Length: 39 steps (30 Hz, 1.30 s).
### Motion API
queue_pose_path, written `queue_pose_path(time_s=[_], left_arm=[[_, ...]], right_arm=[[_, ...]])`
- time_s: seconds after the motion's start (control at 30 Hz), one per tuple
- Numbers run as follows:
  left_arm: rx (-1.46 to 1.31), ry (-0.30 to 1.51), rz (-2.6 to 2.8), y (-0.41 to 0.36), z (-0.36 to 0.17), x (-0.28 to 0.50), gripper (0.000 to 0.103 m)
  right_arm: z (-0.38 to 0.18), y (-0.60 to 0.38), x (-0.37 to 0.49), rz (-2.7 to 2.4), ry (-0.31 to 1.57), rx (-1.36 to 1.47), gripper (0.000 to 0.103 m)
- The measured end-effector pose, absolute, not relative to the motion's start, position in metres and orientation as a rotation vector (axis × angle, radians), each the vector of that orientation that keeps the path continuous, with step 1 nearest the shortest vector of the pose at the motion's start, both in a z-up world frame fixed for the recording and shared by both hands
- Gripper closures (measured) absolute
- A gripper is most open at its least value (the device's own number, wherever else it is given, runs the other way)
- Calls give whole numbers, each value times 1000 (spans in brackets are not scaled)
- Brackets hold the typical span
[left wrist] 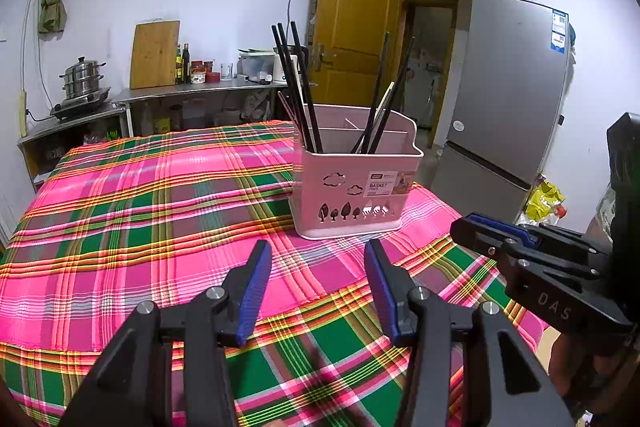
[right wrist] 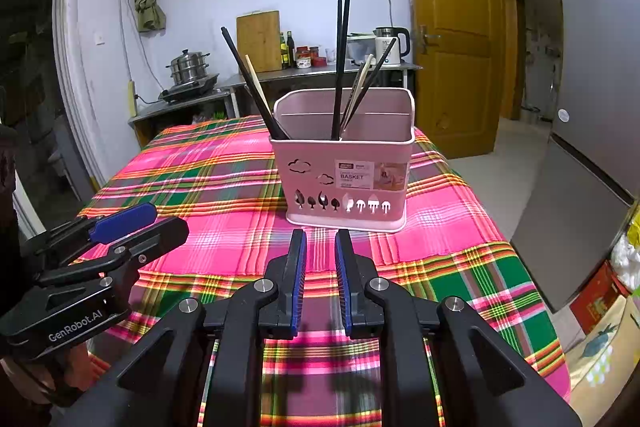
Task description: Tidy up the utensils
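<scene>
A pink utensil basket (left wrist: 352, 187) stands on the plaid tablecloth (left wrist: 140, 227), also in the right wrist view (right wrist: 344, 179). Several black and pale chopsticks (left wrist: 300, 87) stand in its compartments, some at the left corner (right wrist: 252, 83), some at the middle (right wrist: 342, 67). My left gripper (left wrist: 318, 255) is open and empty, just in front of the basket. My right gripper (right wrist: 320, 243) is open with a narrow gap and empty, also just in front of the basket. Each gripper shows in the other's view, the right one (left wrist: 520, 247) at the right, the left one (right wrist: 120, 227) at the left.
A steel counter (left wrist: 192, 91) at the back wall holds a steamer pot (left wrist: 82, 79), cutting board (left wrist: 154, 55), bottles and a kettle (right wrist: 390, 45). A grey fridge (left wrist: 508, 87) stands right of the table, next to an open wooden door (left wrist: 352, 15).
</scene>
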<state>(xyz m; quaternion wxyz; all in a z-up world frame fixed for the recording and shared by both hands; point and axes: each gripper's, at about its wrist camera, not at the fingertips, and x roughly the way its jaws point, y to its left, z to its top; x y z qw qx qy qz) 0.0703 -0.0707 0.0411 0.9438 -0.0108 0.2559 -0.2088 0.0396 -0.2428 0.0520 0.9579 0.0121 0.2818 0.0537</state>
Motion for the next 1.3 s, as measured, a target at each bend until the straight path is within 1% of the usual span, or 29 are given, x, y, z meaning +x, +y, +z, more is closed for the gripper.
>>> queue_pose_path(time_s=[1.3], left_arm=[[2, 524, -426, -79, 42, 65, 52]], right_arm=[[51, -242, 40, 109, 577, 25, 88]])
